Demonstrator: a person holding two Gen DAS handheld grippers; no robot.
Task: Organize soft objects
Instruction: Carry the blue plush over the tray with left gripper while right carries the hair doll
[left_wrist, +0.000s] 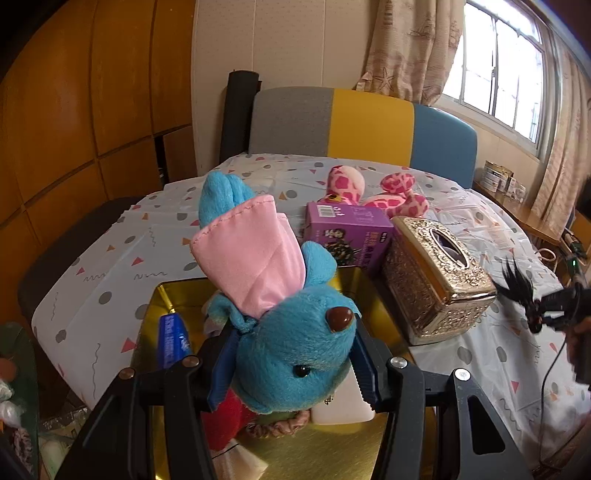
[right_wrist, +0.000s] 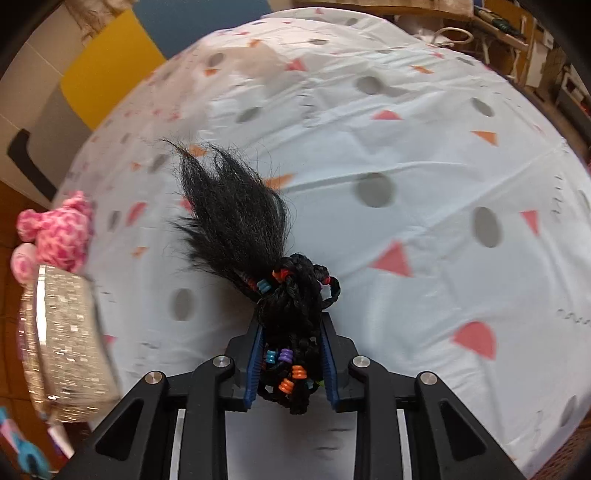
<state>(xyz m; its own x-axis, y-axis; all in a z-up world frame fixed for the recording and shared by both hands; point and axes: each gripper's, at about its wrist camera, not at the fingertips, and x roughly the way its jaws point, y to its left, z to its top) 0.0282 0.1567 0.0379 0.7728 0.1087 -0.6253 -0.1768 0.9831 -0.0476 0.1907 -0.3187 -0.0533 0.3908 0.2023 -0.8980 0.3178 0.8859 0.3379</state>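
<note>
My left gripper (left_wrist: 293, 363) is shut on the head of a blue plush rabbit (left_wrist: 295, 354) with a pink-lined ear, held over a gold tray (left_wrist: 173, 295). The tray also holds a blue tube (left_wrist: 171, 341), a red soft item (left_wrist: 221, 421) and a white block (left_wrist: 341, 408). My right gripper (right_wrist: 291, 363) is shut on a black braided hairpiece with coloured beads (right_wrist: 258, 236), held above the tablecloth. That hairpiece also shows at the right of the left wrist view (left_wrist: 521, 284). A pink spotted plush (left_wrist: 369, 192) lies at the far side of the table.
A gold tissue box (left_wrist: 436, 273) and a purple carton (left_wrist: 349, 236) stand beside the tray. The table has a white patterned cloth (right_wrist: 406, 155). A grey, yellow and blue chair (left_wrist: 362, 125) stands behind it. A window and shelf are at the right.
</note>
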